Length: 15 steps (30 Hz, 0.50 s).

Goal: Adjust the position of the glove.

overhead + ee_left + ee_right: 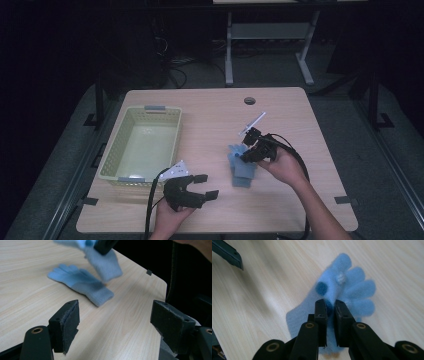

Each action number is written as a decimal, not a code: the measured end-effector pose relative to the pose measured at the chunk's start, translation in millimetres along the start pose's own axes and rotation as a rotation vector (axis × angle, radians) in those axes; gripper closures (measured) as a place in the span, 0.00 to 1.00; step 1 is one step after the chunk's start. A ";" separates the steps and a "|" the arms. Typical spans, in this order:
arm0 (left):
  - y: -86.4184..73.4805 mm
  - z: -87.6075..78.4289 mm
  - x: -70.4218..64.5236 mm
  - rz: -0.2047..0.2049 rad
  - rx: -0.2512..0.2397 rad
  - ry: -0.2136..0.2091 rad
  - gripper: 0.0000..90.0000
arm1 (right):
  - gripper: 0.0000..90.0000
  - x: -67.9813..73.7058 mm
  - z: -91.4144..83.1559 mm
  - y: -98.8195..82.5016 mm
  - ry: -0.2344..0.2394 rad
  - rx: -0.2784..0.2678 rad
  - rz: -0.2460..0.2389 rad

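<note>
Basket [125,150] at 9 o'clock, empty, likely the drop-off. Left gripper [206,186] at 6 o'clock, jaws wide apart, idle. Right gripper [330,308] right of centre, jaws pinched on upper blue glove [347,287], lifting it off the second glove [80,283], flat on table [300,195].

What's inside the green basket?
The basket looks empty: just its pale bare bottom shows. The near wall covers a strip of the floor, so something small there would be hidden.
</note>
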<state>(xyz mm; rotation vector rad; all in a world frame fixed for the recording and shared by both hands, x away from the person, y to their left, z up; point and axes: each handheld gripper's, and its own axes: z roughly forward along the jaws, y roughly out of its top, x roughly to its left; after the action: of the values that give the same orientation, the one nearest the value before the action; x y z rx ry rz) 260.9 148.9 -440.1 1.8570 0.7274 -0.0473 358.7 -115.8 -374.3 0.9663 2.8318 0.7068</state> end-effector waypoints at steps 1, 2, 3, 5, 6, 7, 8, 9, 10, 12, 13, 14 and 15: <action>0.1 -0.1 0.1 -0.001 0.000 0.000 0.26 | 0.91 0.3 3.1 -0.3 0.005 0.005 -0.001; 0.1 -0.2 0.2 -0.004 -0.001 -0.001 0.26 | 0.91 0.2 5.1 -0.7 0.009 0.008 -0.001; -0.1 -0.2 1.0 -0.003 0.001 0.000 0.26 | 0.91 0.2 6.3 -1.0 0.011 0.010 0.001; -0.5 0.1 1.9 -0.006 0.003 -0.001 0.26 | 0.91 0.1 9.4 -1.7 0.016 0.017 -0.002; -0.7 0.2 1.9 -0.009 0.002 -0.001 0.26 | 0.91 0.2 10.7 -1.8 0.015 0.025 -0.005; -0.7 0.2 1.8 -0.008 0.000 -0.001 0.26 | 0.91 0.4 12.0 -1.9 0.018 0.027 -0.004; -0.6 0.3 1.3 -0.008 -0.003 -0.002 0.26 | 0.91 0.6 13.1 -2.0 0.022 0.027 -0.002; -0.4 0.3 1.0 -0.006 -0.004 -0.002 0.26 | 0.91 1.0 14.3 -2.0 0.023 0.031 -0.003; -0.1 0.0 0.7 -0.006 -0.002 -0.002 0.26 | 0.91 1.4 15.8 -2.0 0.023 0.033 -0.006; 0.0 0.0 0.8 -0.006 -0.003 -0.002 0.26 | 0.91 2.3 18.1 -1.9 0.029 0.041 -0.007; -0.3 0.0 1.5 -0.007 0.000 -0.002 0.26 | 0.91 2.4 19.5 -1.9 0.029 0.046 -0.009; -0.6 0.1 1.9 -0.008 0.001 -0.002 0.26 | 0.91 2.2 20.6 -1.9 0.030 0.050 -0.011; -0.6 -0.1 1.9 -0.011 0.001 -0.002 0.26 | 0.91 2.3 22.0 -1.9 0.028 0.055 -0.010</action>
<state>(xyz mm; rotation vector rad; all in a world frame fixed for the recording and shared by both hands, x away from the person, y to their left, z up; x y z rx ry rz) 262.1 150.0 -441.3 1.8540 0.7367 -0.0569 360.3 -106.9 -394.5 0.9572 2.8930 0.6496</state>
